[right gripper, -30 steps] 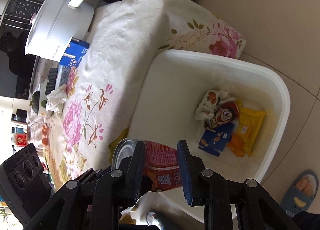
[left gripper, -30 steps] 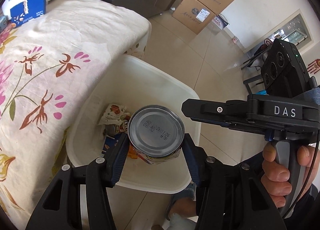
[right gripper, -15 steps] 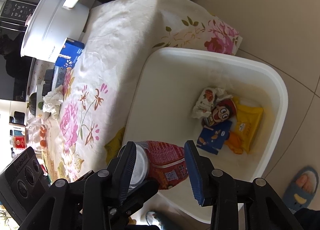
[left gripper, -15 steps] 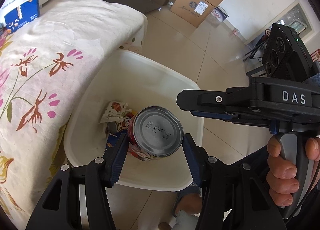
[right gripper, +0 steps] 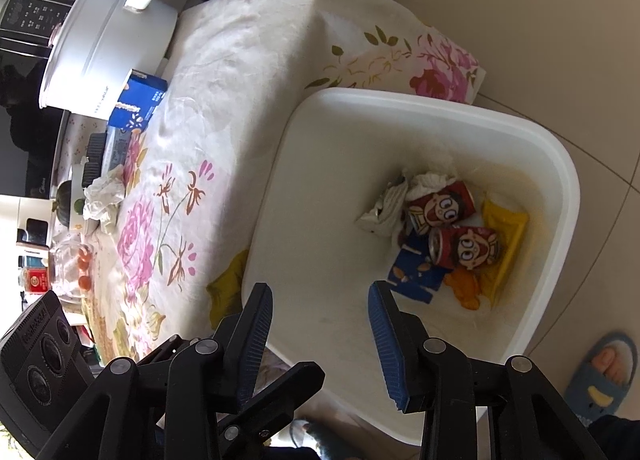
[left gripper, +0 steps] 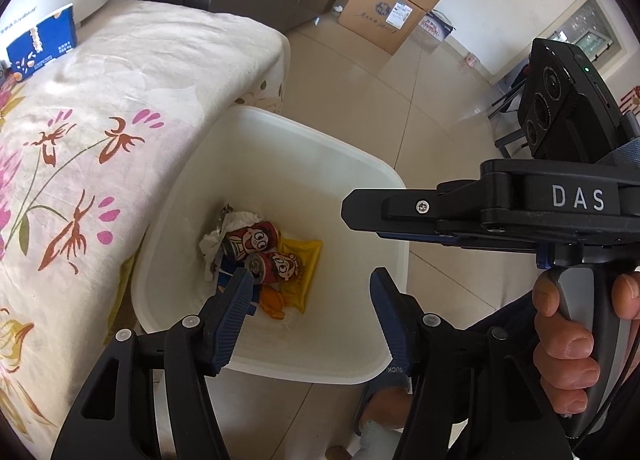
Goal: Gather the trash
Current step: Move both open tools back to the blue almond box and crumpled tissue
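The white bin (right gripper: 560, 196) on the floor beside the table (right gripper: 248, 72) already holds two red cans (right gripper: 464, 246), a yellow packet (right gripper: 508, 228), blue wrapper and crumpled paper. A paper wad (right gripper: 102, 200) at the table's far end looks left to collect. Left gripper (left gripper: 312, 316), jaws just widened, and right gripper (right gripper: 320, 324) hang spread and empty over the bin.

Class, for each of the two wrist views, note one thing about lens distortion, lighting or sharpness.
Left wrist view: the fisheye bends the floor tiles and darkens the corners; the white bin is evenly lit and the cans inside it are sharp. Right wrist view: sunlight washes out the tablecloth, while the appliances at far left sit in dim shadow.
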A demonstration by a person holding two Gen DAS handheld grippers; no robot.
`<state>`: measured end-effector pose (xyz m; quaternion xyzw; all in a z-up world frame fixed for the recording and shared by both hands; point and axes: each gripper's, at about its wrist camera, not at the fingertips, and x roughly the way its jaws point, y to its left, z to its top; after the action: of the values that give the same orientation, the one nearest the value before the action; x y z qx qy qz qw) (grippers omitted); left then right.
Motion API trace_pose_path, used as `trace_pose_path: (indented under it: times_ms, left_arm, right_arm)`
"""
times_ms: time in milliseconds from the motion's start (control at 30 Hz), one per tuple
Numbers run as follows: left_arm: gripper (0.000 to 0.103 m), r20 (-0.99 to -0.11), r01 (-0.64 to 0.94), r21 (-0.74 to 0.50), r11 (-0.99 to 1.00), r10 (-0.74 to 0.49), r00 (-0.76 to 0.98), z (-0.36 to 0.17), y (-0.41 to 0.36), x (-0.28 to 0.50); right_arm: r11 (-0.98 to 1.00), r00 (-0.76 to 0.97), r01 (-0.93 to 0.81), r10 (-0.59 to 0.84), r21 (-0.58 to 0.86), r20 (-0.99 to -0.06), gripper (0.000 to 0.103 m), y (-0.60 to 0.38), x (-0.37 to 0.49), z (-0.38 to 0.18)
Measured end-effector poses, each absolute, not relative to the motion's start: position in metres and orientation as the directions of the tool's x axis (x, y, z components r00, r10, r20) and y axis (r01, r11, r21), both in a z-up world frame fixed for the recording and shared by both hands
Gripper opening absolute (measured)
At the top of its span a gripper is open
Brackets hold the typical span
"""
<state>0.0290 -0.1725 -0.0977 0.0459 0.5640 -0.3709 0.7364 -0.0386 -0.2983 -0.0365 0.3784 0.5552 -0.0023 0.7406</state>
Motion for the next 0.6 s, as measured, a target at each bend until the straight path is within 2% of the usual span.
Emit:
trace_pose_path:
  times_ms: [467,600]
  left_arm:
    - [0.064,-0.864,0.591,-0.335,0.734,-0.49,0.119,-0.09,-0.168,0.03]
    - [0.064,-0.854,0.564,-0.337,0.754,-0.497,0.155,-0.08,-0.159,0.039]
  right_arm:
    - [0.714,0.374,0.427,0.418,0.554,-0.828,0.045,-0.297,-0.038,-0.038]
    - [0.714,0.377,0.428,0.416,0.553,-0.828,0.05,-0.298,-0.038,-0.037]
